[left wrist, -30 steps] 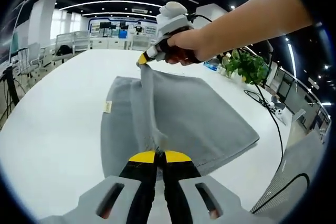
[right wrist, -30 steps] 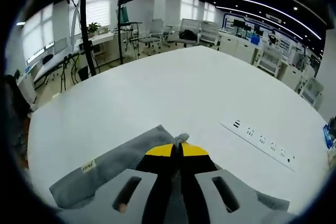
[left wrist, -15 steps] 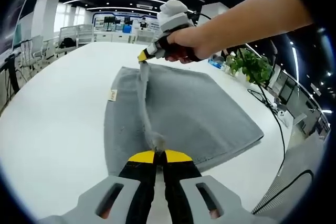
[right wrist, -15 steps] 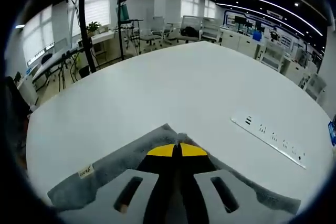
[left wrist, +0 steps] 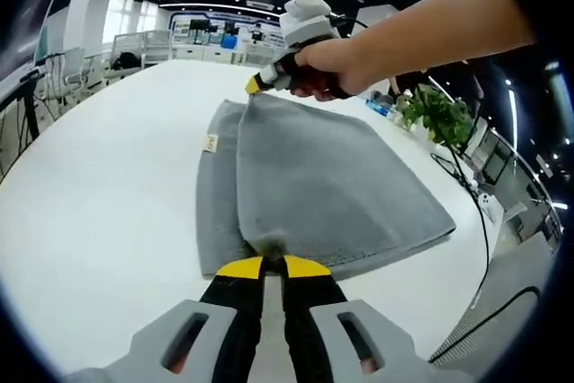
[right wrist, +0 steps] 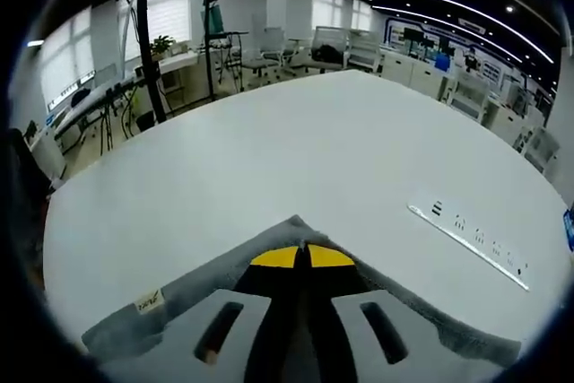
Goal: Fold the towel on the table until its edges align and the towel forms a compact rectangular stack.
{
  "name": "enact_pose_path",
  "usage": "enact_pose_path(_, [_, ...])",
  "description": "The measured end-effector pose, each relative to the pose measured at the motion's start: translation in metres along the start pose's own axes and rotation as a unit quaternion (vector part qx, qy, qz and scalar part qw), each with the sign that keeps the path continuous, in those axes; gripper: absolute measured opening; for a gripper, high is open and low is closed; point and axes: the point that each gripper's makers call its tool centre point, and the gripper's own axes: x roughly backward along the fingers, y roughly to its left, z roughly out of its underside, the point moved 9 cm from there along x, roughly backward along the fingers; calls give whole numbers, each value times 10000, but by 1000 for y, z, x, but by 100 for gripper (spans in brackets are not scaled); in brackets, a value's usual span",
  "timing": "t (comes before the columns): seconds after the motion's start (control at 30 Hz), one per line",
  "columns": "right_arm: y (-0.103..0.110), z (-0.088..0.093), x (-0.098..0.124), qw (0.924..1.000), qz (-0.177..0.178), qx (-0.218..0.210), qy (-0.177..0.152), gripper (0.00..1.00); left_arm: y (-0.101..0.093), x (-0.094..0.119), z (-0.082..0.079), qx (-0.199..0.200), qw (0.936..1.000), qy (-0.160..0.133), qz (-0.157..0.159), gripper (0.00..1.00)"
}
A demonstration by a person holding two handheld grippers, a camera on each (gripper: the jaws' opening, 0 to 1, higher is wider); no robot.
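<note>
Grey terry cloth, the towel [left wrist: 332, 186] lay on the white tabletop [left wrist: 99, 213], folded over so that an upper layer covered most of a lower one, whose strip showed along one side with a small tag [left wrist: 211, 143] at its edge. The left tongs [left wrist: 266, 265] were pressed together on the near edge of the towel, their yellow tips meeting with a pinch of cloth between them. In the left gripper view the right tongs [left wrist: 254, 86] were held in a hand [left wrist: 327, 67] at the far corner of the towel, closed on that corner, which lay at or just above the tabletop; whether it touched could not be told. In the right gripper view the right tongs [right wrist: 300, 257] were likewise shut, with the towel [right wrist: 179, 298] spreading from their tips to both sides and the tag [right wrist: 149, 301] showing on the left part. The cloth directly under those tongs was hidden by the gripper body, and the towel's near edges were cut off at the bottom of that view. A power strip [right wrist: 466, 230] lay on the tabletop [right wrist: 296, 159] well apart from the towel. A potted plant [left wrist: 439, 114] stood past the far side of the towel, partly behind the person's forearm [left wrist: 439, 20]. The upper layer looked smooth and flat, its edges not quite matched to the lower one.
</note>
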Motion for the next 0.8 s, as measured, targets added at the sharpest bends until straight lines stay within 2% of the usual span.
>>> enact_pose_path(0.3, [4,-1,7,9998,-168,20,-99,6,4,8,-4,-229,9988,-233,-360,13])
enact_pose_path(0.37, [5,-1,9,9997,-180,-16,-137,11,6,10,-9,-383,9973,-398,-479,14])
enact_pose_path(0.43, [3,0,9,9998,-169,-20,-120,13,4,12,-17,-707,9941,-608,-550,15])
enact_pose_path(0.53, [-1,0,12,9998,-173,-38,-119,13,-6,11,-26,-1085,9907,-723,-384,15])
enact_pose_path(0.67, [-6,1,19,9998,-142,-56,-99,13,-12,3,-27,-1074,9921,-616,-208,15])
enact_pose_path(0.8, [-11,0,27,9998,-103,-35,-150,13,-13,-6,-18,-867,9957,-313,-67,15])
